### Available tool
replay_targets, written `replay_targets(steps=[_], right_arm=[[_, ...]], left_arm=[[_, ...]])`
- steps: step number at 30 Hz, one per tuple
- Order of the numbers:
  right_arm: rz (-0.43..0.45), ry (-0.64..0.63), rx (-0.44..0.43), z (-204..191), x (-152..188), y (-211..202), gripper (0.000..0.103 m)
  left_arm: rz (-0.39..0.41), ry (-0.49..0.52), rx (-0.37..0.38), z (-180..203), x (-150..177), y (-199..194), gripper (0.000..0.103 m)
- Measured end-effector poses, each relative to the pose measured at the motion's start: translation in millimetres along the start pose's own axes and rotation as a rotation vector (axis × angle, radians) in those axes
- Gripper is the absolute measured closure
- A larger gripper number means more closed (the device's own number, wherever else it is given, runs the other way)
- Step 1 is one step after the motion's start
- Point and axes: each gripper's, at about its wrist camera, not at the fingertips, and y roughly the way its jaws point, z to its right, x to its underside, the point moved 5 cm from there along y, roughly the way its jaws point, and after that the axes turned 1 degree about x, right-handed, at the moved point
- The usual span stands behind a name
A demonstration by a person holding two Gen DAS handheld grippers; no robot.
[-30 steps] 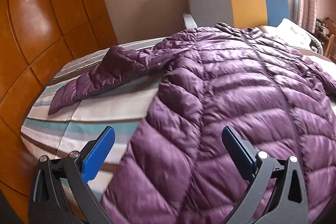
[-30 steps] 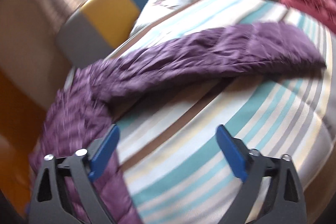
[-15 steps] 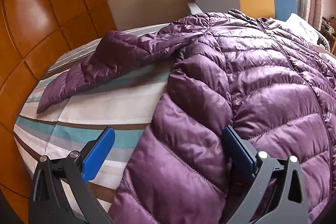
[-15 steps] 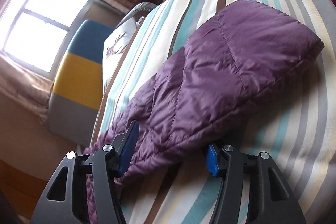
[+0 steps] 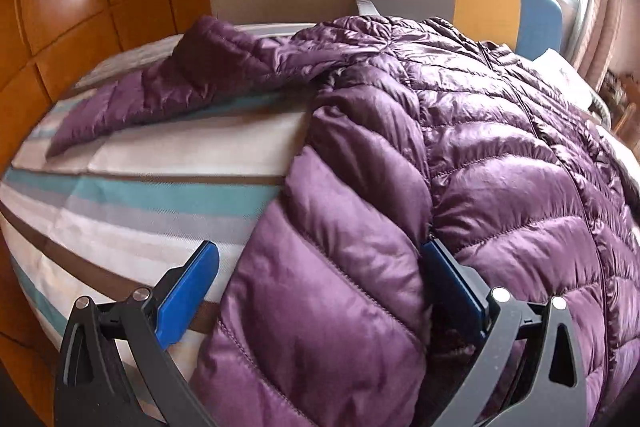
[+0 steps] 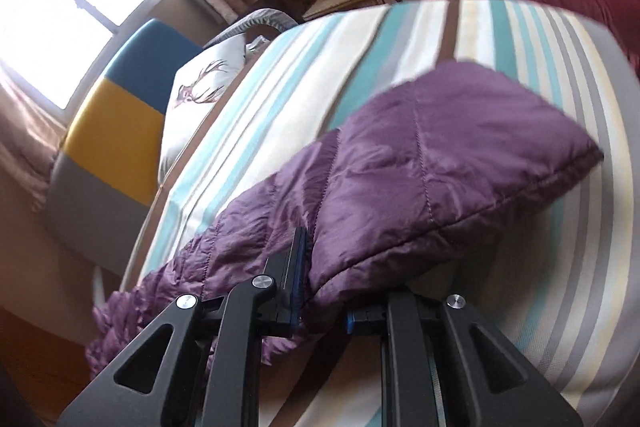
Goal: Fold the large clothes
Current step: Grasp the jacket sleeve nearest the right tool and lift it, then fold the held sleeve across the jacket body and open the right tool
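Swung across the striped bed sheet (image 6: 532,75) onto the quilted purple puffer jacket (image 5: 480,155) sleeve, right gripper (image 6: 320,291) jaws just closing, now pinching that sleeve, left gripper (image 5: 320,279) lowered, jaws wide astride the jacket's side edge, jacket spread flat on the bed

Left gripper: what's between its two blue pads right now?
In the left wrist view, the side edge of the purple down jacket bulges up between the pads of the left gripper, with a strip of striped bedsheet beside it. The jaws stand wide, not clamped.
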Motion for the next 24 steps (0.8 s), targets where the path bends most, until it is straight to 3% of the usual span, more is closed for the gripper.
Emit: replay_targets(steps=[4,10,14,18,24], right_arm=[[0.07,-0.162,0.039,-29.2,-1.4,-11.4,0.087],[0.128,-0.379,0.054,-77.5,17.6,-20.8,0.087],[0.169,-0.53,0.049,-120.9,34.1,-24.0,0.087],[0.225,-0.747,0.006,-176.2,73.6,-37.1,0.087],[0.285,-1.09,-0.053,-245.8,162.6,-49.7,0.087]], left_arm=[[0.099,0.098,-0.081,8.7,-22.2,-9.3,0.002],[0.048,0.201,-0.064,31.6,-22.3,19.7,0.002],[0.051,0.165,-0.042,26.2,-21.8,22.1,0.002],[0.049,0.153,-0.025,23.7,-20.1,23.8,0.002],[0.037,0.121,0.015,19.5,-15.8,24.5,0.002]])
